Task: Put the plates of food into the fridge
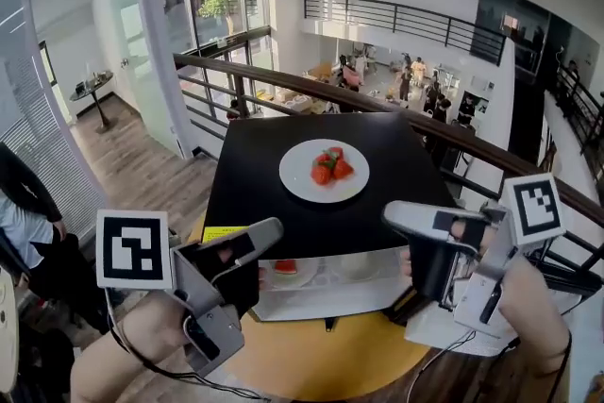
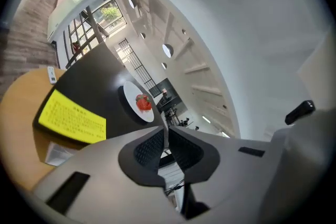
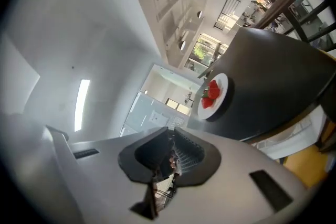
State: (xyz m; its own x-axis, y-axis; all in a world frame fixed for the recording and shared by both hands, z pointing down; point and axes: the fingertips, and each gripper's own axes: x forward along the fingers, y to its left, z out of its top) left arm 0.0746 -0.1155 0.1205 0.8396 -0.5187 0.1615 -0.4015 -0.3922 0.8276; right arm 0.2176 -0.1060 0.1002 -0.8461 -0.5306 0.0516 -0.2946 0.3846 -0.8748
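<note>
The plate [image 1: 297,176] with strawberries [image 1: 329,167] sits on the black top of the fridge [image 1: 247,167], out ahead of both grippers and between them, apart from each. Neither gripper touches it.

The left gripper [image 1: 272,227] is held at the fridge's front left edge. In the left gripper view its 2 jaws are clenched together with nothing between them [image 2: 166,136], and the plate [image 2: 131,94] shows beyond the tips, up and to the left. The right gripper [image 1: 389,214] is held at the front right edge. In the right gripper view its 2 jaws are drawn together and empty [image 3: 171,139], with only a sliver of gap lower down. There the plate [image 3: 223,81] lies beyond the tips, up and to the right.

Counted: 1 plate on top, with a small heap of red pieces too close together to number. Below the top's front edge the white inside shows 1 second plate [image 1: 286,277] with red food, and 1 pale dish [image 1: 357,265] beside it whose contents cannot be told. There is 1 yellow label [image 1: 225,232] at the front left corner and 1 round wooden table [image 1: 311,359] under the fridge. 1 person [image 1: 24,222] stands at the left edge.
</note>
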